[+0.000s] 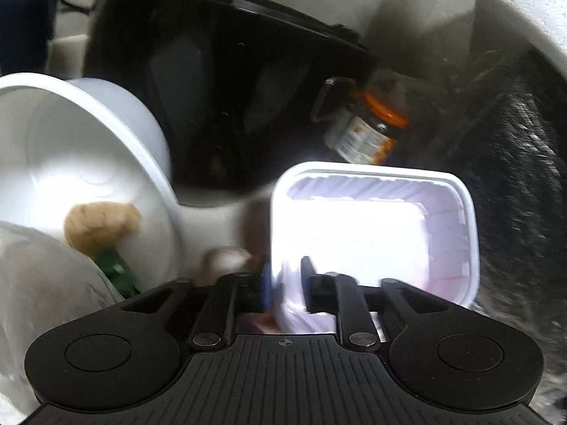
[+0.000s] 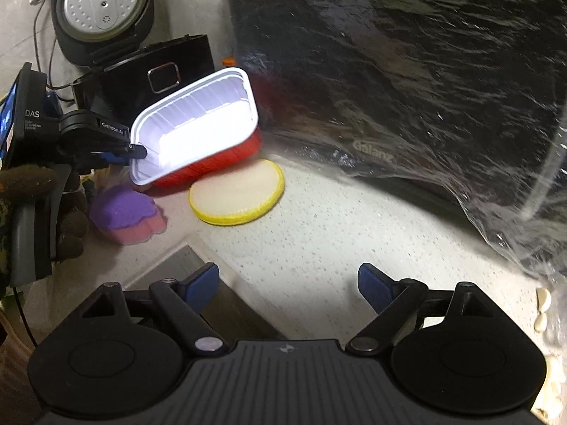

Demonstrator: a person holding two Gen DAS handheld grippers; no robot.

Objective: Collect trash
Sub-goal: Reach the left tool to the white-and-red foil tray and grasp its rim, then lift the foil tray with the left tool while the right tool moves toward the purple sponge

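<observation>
My left gripper (image 1: 285,285) is shut on the near rim of a rectangular plastic tray (image 1: 372,233), white inside and red outside. In the right wrist view the tray (image 2: 198,131) hangs tilted above the counter, held by the left gripper (image 2: 136,150) at its left edge. My right gripper (image 2: 288,285) is open and empty above the speckled counter (image 2: 336,226). A white bowl (image 1: 88,163) with a brown lump (image 1: 102,223) and a green wrapper (image 1: 118,271) sits left in the left wrist view.
A black rice cooker (image 2: 106,32) with its lid up stands at the back left. A microwave (image 2: 407,71) wrapped in plastic film fills the right. A yellow-rimmed round pad (image 2: 237,191) and purple and pink sponges (image 2: 127,214) lie on the counter. An orange-lidded jar (image 1: 368,131) lies behind the tray.
</observation>
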